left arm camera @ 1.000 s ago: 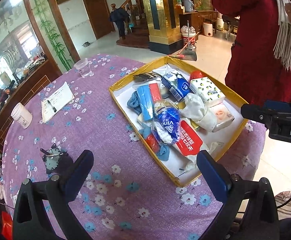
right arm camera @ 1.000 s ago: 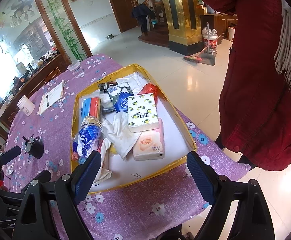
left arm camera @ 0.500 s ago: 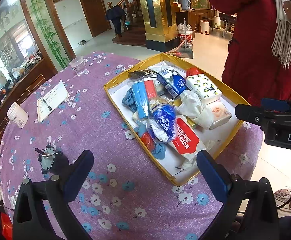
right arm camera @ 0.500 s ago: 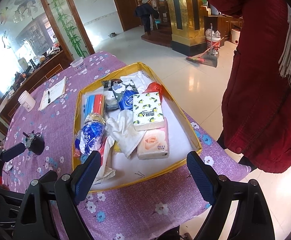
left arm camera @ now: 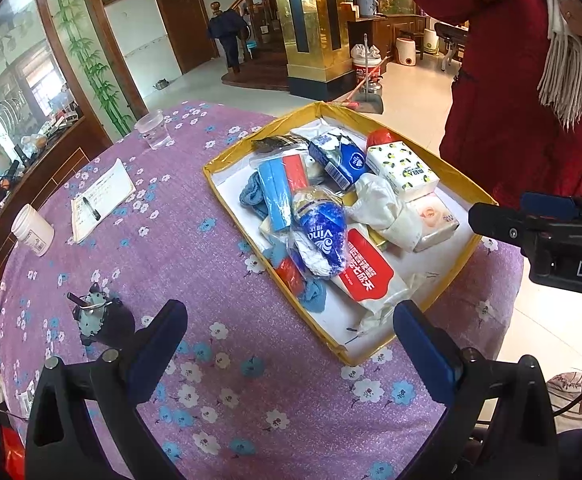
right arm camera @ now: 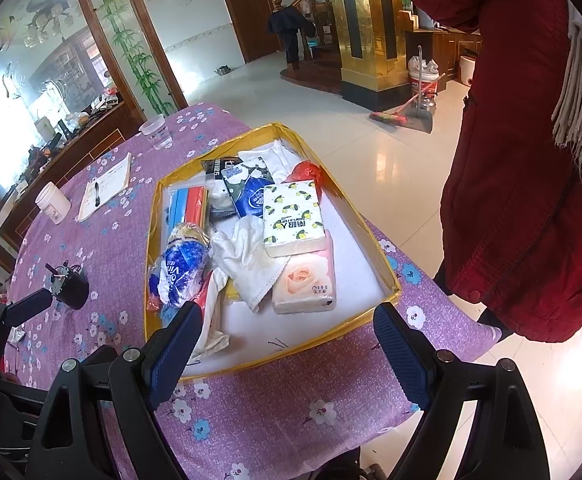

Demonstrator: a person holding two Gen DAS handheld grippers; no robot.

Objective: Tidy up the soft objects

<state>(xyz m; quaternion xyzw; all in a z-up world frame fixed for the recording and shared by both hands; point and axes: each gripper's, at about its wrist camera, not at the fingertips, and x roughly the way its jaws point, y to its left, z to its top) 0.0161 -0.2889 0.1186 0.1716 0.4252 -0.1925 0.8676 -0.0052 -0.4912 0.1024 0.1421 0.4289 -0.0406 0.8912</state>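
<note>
While nothing sits between them, both claws, left [left arm camera: 291, 338] and right [right arm camera: 289, 344], released above gold-rimmed tray [right arm camera: 387, 268].

A matt purple cloth with printed flowers [left arm camera: 179, 248] covers the round table. The shallow yellow cardboard tray [right arm camera: 387, 268] has a glossy, taped-looking rim and a smooth white paper floor. Inside, the lemon-print tissue pack [right arm camera: 293, 218] and the rose-print tissue pack [right arm camera: 305, 280] wear shiny plastic film, as does the crinkled blue-and-white plastic bag [left arm camera: 323, 236]. The white cloth glove [right arm camera: 251, 256] looks soft and matt. The blue finger pads [right arm camera: 177, 354] of the black plastic gripper are finely ribbed. The pale tiled floor [right arm camera: 371, 152] is highly glossy.
</note>
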